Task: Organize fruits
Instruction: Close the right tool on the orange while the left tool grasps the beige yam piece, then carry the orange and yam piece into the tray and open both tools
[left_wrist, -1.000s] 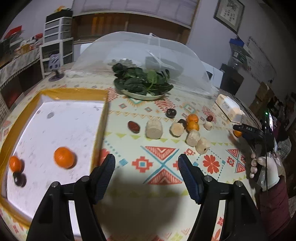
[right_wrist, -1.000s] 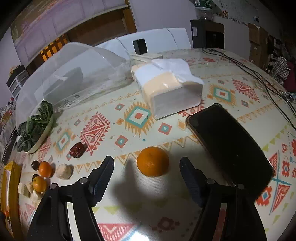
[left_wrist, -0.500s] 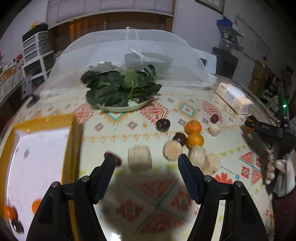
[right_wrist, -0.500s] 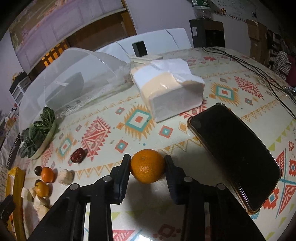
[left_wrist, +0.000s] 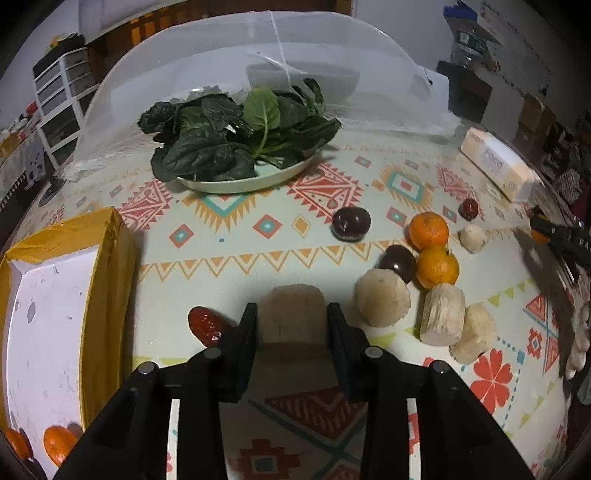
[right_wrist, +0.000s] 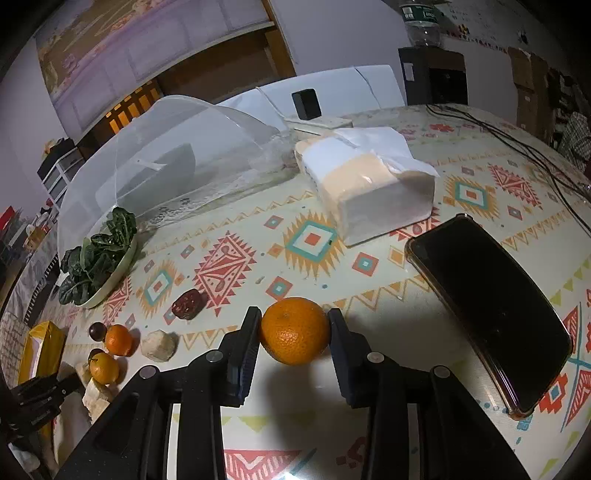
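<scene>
Compared with a second ago, the left tool (left_wrist: 291, 325) has swung away from the yellow-rimmed box (left_wrist: 107, 266) and closed in on a pale sugarcane chunk (left_wrist: 293, 315), its two fingers now pressed against the chunk's sides where before they stood wide apart over bare cloth. The right tool (right_wrist: 293, 332), which a second ago stood spread around the orange (right_wrist: 294, 330), is now clenched on it, one pad at 9 o'clock and one at 3 o'clock of the fruit. A red date (left_wrist: 205, 325) lies just beside the left finger at 9 o'clock. At 2 o'clock of the chunk sit three more cane pieces (left_wrist: 441, 314), two mandarins (left_wrist: 428, 230) touching each other, and two dark plums (left_wrist: 351, 223). The box at 9 o'clock holds small oranges (left_wrist: 57, 443) in its near corner. The counter (left_wrist: 236, 236) wears a pale cloth with orange and teal geometric motifs. Farther off, at 12 o'clock, a plate of dark leafy greens (left_wrist: 240, 136) stands before a white mesh food cover (left_wrist: 258, 55). In the right view a black phone (right_wrist: 487, 317) lies at 3 o'clock of the orange, a tissue pack (right_wrist: 369, 184) beyond it. White drawers (left_wrist: 62, 99) line the far wall.
</scene>
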